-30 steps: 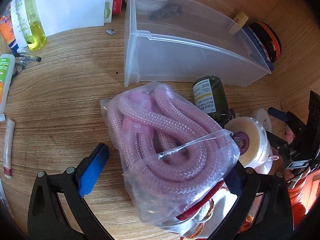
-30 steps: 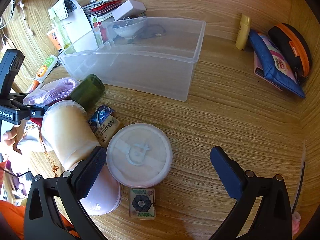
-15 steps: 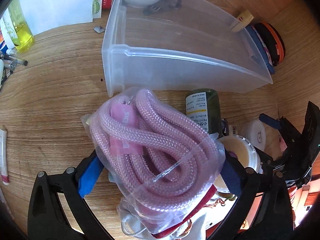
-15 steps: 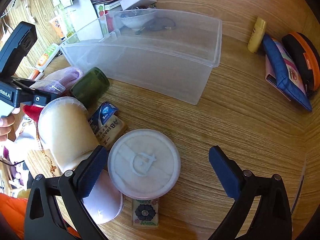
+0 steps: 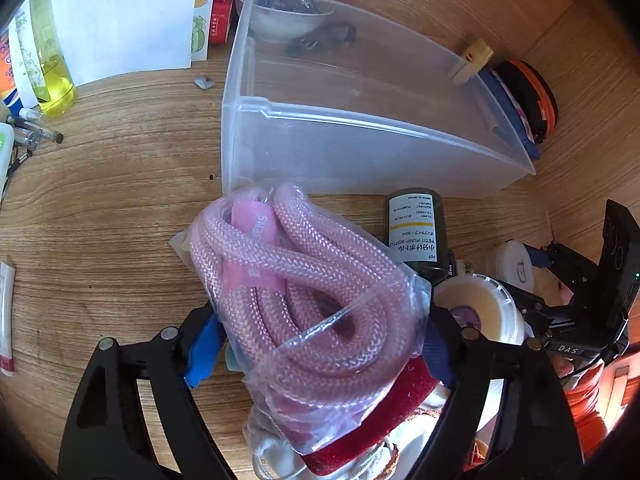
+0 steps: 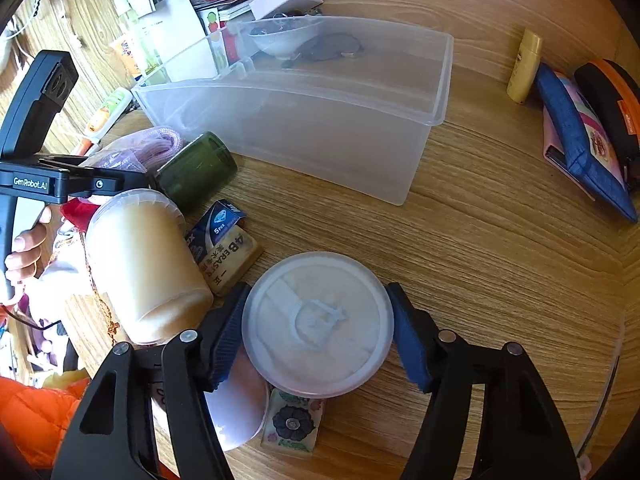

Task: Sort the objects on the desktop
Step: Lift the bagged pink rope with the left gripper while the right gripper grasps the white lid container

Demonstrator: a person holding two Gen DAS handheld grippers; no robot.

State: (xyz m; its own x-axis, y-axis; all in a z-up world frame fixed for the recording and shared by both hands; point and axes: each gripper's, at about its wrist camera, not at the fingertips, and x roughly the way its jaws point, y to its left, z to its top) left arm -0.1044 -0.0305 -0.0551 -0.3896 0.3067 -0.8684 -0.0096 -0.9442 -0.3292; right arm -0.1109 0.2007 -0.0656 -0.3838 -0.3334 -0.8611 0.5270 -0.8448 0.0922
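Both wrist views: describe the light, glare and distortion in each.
Left wrist view: daylight falls bright on the paper, glare streaks the rope bag held in the left gripper, and the fisheye bows the bin rim. Right wrist view: even warm light, a pale sheen on the round lid in the right gripper, dark vignetted corners.

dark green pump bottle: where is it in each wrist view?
Left wrist: dark green plastic pump bottle right of centre, label up, beside the bagged pink rope.
Right wrist: left of centre, lying on its side.
Shared landmark: clear plastic storage bin just behind it.
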